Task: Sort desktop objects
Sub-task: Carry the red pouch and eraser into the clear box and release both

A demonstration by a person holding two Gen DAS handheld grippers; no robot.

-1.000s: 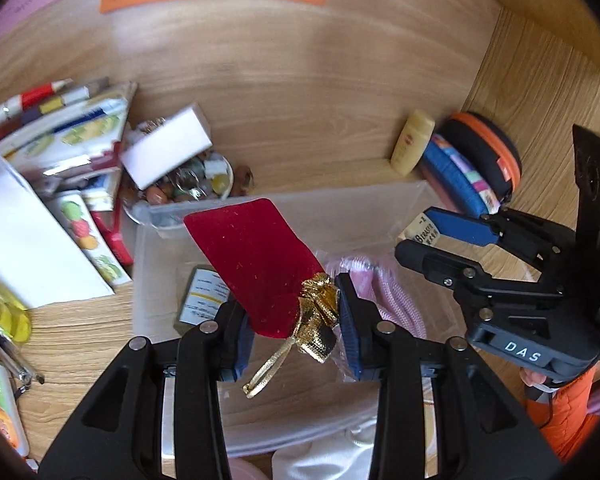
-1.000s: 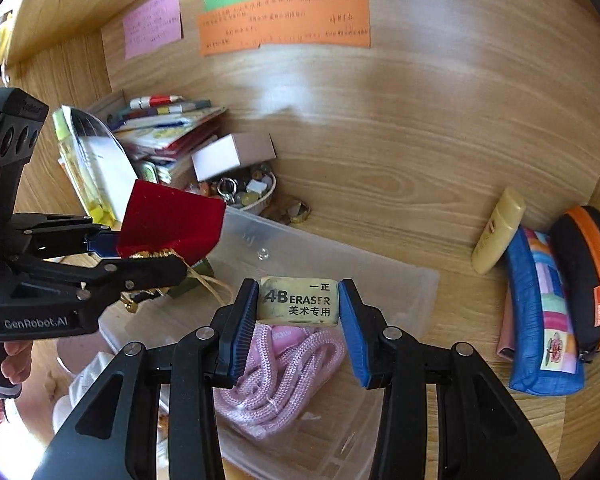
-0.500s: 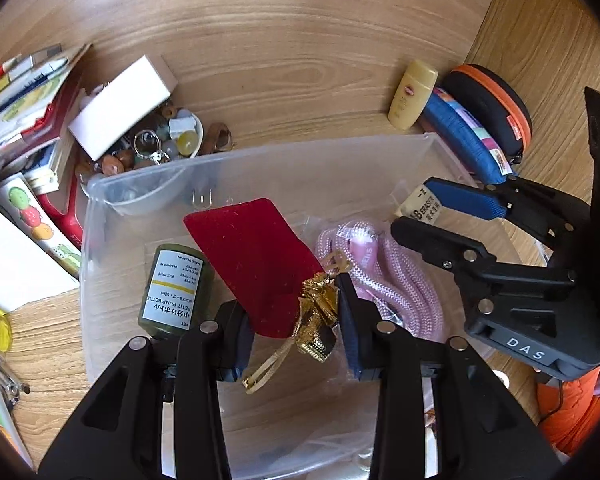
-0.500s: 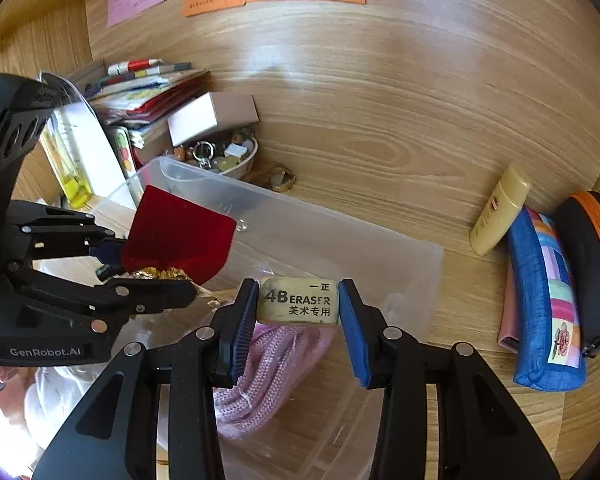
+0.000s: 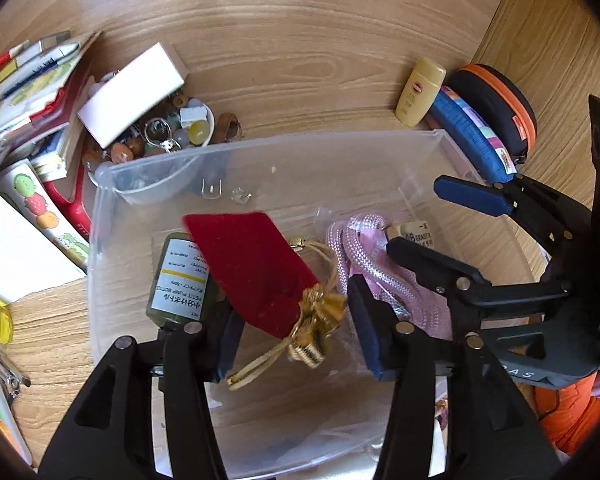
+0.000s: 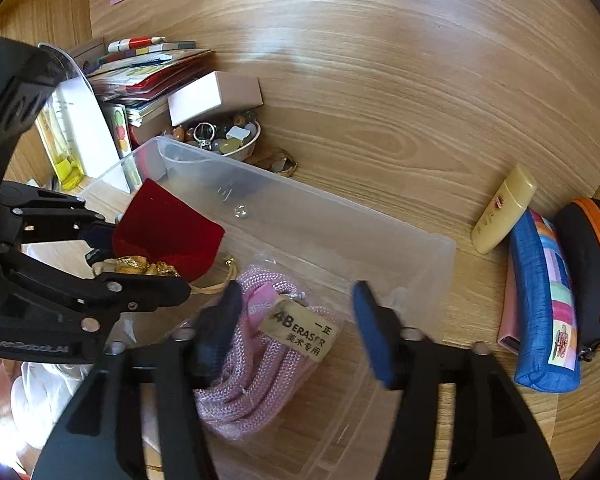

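Note:
A clear plastic bin (image 5: 260, 148) (image 6: 340, 208) holds a coiled pink rope (image 5: 364, 252) (image 6: 252, 392) and a green bottle (image 5: 180, 284). My left gripper (image 5: 296, 332) (image 6: 140, 264) hangs over the bin with its jaws opening. A red velvet pouch (image 5: 252, 264) (image 6: 164, 228) with a gold tie sits loosely between them, with a small gap at the right pad. My right gripper (image 6: 296, 328) (image 5: 416, 216) is also opening. The 4B eraser (image 6: 300, 330) (image 5: 418, 236) lies tilted on the rope, clear of both pads.
Behind the bin stand a bowl of trinkets (image 5: 188, 128) (image 6: 236, 144) and a white box (image 5: 132, 92). Books and packets (image 5: 28, 92) pile up at the left. A yellow bottle (image 6: 500, 212), a blue pouch (image 6: 544, 304) and a black-orange case (image 6: 588, 272) lie at the right.
Both grippers have sunk toward the bin and their jaws have spread. The eraser has left the right pads and dropped onto the pink rope. The red pouch has come loose in the left jaws.

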